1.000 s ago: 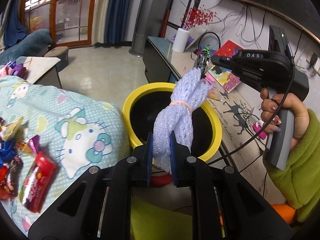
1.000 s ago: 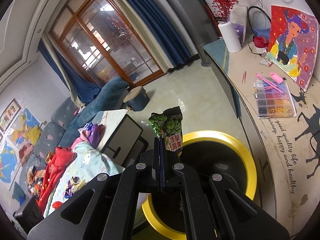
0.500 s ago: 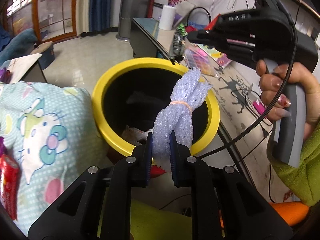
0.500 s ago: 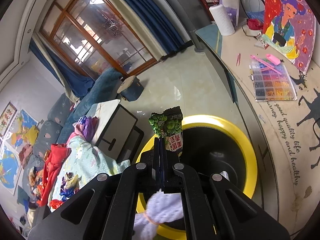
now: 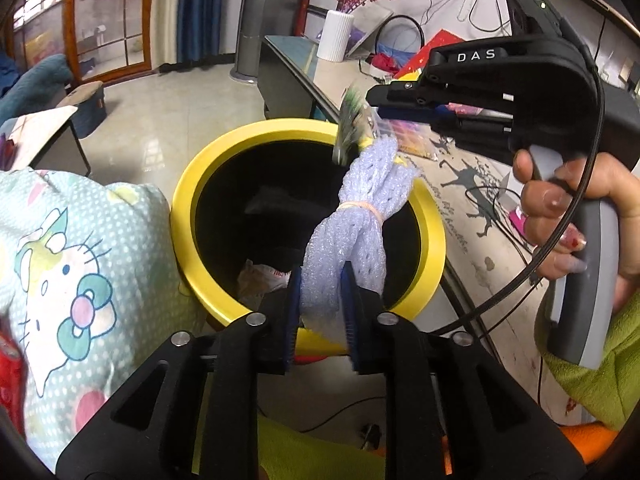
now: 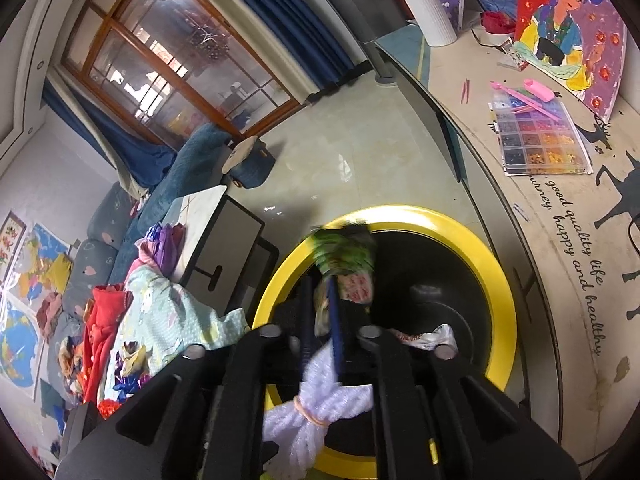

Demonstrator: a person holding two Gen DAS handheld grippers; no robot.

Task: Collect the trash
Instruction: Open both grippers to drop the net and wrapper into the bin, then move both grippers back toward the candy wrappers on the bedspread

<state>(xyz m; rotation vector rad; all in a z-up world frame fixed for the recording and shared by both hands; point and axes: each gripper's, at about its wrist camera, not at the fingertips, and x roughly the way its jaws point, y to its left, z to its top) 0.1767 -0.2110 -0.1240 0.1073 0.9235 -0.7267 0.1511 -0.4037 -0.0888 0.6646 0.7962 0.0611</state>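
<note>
A yellow-rimmed black bin (image 5: pixel 184 216) stands below both grippers, its rim also filling the right wrist view (image 6: pixel 496 280), with crumpled wrappers (image 5: pixel 260 280) lying inside. My left gripper (image 5: pixel 318 280) holds a pale purple foam net (image 5: pixel 360 208) tied with a rubber band over the bin's mouth. Its jaws are opening, but the pads still touch the foam. My right gripper (image 5: pixel 372 100), gripped by a hand in a green sleeve, hovers above the far rim. Its jaws (image 6: pixel 320 292) are opening, and a green snack wrapper (image 6: pixel 344 252) is blurred and slipping off the right pad.
A Hello Kitty blanket (image 5: pixel 80 260) lies left of the bin, with a red packet (image 5: pixel 8 368) at its edge. A desk on the right carries a bead box (image 6: pixel 536 140), a painting and a white ribbed vase (image 5: pixel 334 36). A small side table (image 6: pixel 224 232) stands beyond.
Both grippers sank closer over the bin. The right jaws parted and the green wrapper, held upright before, now blurs as it slips. The left jaws widened around the foam net.
</note>
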